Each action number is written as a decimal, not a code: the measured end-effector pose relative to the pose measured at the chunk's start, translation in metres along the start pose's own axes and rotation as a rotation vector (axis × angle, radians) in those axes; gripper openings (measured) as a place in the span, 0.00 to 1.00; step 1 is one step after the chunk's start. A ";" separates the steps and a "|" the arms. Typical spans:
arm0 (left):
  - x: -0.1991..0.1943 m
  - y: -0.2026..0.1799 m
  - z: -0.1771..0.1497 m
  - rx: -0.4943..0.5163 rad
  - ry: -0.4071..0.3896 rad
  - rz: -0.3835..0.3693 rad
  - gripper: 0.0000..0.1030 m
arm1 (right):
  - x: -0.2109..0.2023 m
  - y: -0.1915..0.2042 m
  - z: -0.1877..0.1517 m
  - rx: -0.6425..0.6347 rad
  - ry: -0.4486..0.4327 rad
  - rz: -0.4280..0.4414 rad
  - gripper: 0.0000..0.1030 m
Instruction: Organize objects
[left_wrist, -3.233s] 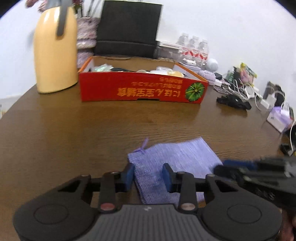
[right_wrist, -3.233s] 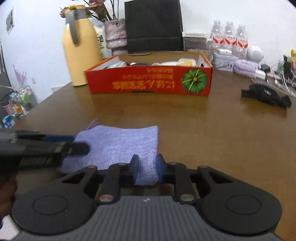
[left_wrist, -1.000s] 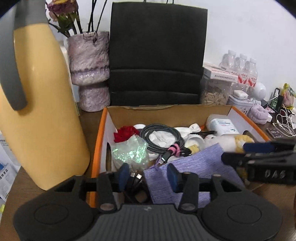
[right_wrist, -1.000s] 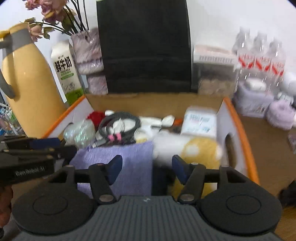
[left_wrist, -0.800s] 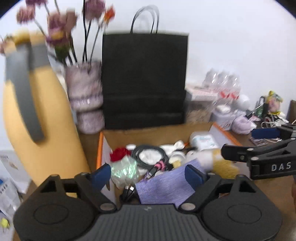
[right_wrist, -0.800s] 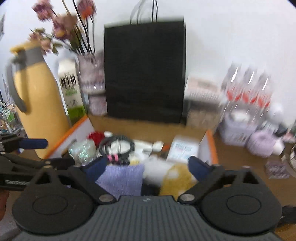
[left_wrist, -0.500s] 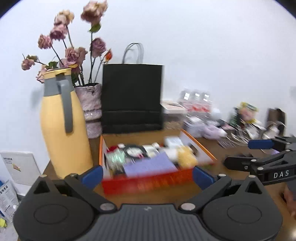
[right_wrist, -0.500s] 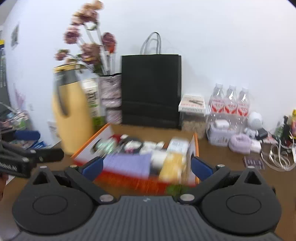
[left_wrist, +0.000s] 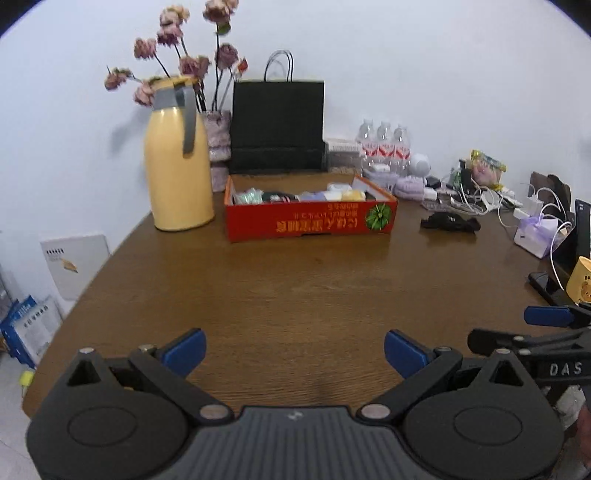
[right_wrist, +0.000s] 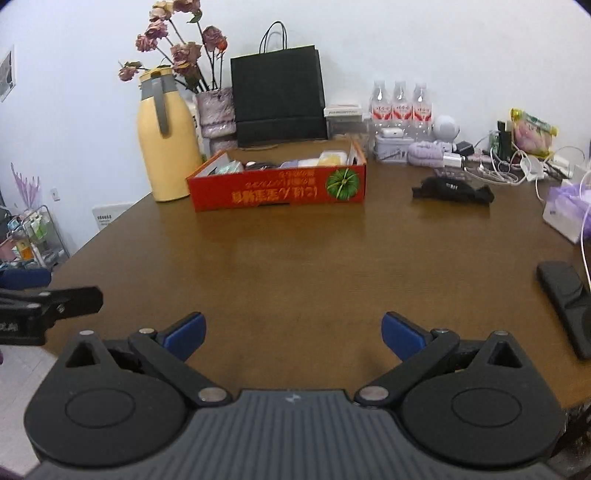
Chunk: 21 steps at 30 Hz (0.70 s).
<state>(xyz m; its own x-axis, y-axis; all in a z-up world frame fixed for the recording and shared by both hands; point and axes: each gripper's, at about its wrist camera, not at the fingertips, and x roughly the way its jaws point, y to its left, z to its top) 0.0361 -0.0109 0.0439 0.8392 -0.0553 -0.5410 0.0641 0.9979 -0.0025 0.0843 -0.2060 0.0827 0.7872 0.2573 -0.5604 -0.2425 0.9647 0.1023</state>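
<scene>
Now both hand-held grippers (left_wrist: 293, 350) (right_wrist: 291, 332) gape empty, pulled back from the red box (left_wrist: 310, 218) where the purple pouch (left_wrist: 314, 195) lies.

Bright, even indoor light; fisheye bending and dark corners; faint glare on the table (left_wrist: 295, 288).

One red box (left_wrist: 310, 223), one yellow flask (left_wrist: 177, 166), one black bag (left_wrist: 277, 127), seemingly three water bottles (right_wrist: 400, 99).
</scene>
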 end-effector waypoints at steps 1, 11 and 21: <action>-0.005 0.001 -0.001 -0.004 -0.007 -0.001 1.00 | -0.005 0.004 0.001 -0.019 -0.006 0.001 1.00; -0.036 0.005 0.000 -0.022 -0.079 0.013 1.00 | -0.033 0.024 0.006 -0.067 -0.075 0.001 1.00; -0.032 0.004 -0.001 -0.026 -0.071 0.010 1.00 | -0.031 0.022 0.006 -0.068 -0.081 -0.025 1.00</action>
<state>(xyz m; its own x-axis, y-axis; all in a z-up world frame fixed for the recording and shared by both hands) 0.0087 -0.0048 0.0606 0.8757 -0.0462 -0.4806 0.0421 0.9989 -0.0194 0.0584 -0.1921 0.1072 0.8361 0.2397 -0.4935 -0.2583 0.9655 0.0313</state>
